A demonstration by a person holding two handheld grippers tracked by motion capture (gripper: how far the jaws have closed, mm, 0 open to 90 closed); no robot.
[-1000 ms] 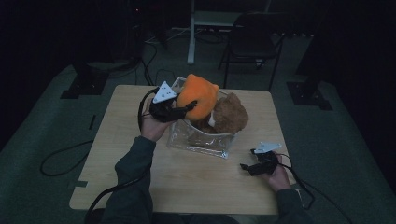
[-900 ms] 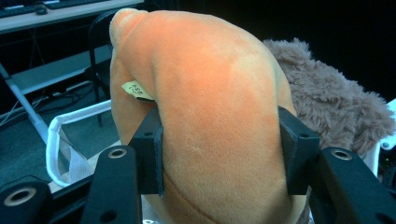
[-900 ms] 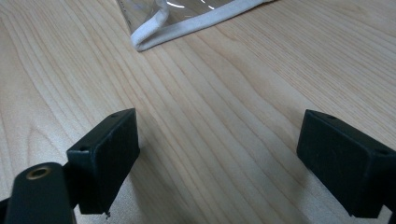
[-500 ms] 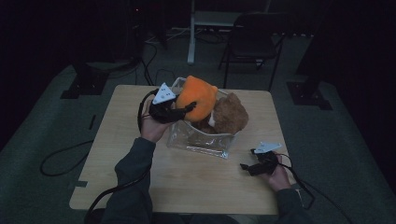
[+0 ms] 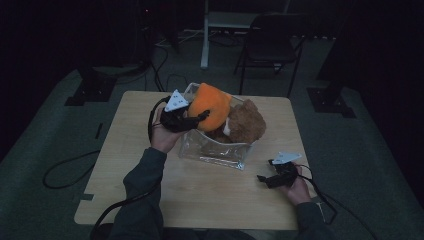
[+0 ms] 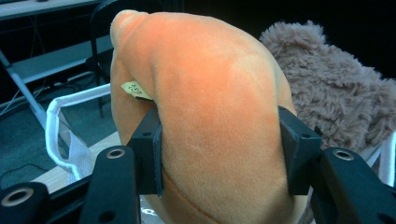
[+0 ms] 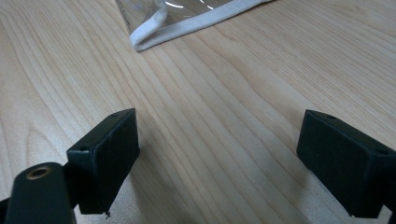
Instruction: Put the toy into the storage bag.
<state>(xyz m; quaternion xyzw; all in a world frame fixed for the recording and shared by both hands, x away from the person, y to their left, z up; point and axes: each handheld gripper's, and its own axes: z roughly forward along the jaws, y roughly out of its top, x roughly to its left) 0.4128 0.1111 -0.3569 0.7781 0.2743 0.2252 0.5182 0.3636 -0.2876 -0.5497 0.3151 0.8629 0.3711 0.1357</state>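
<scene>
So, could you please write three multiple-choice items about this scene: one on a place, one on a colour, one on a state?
1. Where is the brown plush?
A. in the clear bin
B. on the floor
C. on the chair

2. What colour is the plush held by the left gripper?
A. green
B. orange
C. white

3. What is the state of the right gripper?
A. shut on a plush
B. shut on the bin's rim
C. open, holding nothing

Answers:
1. A: the high view shows it sitting in the bin on the table.
2. B: the left gripper view shows both fingers pressing the orange plush.
3. C: the right gripper view shows its fingers wide apart over bare wood.
</scene>
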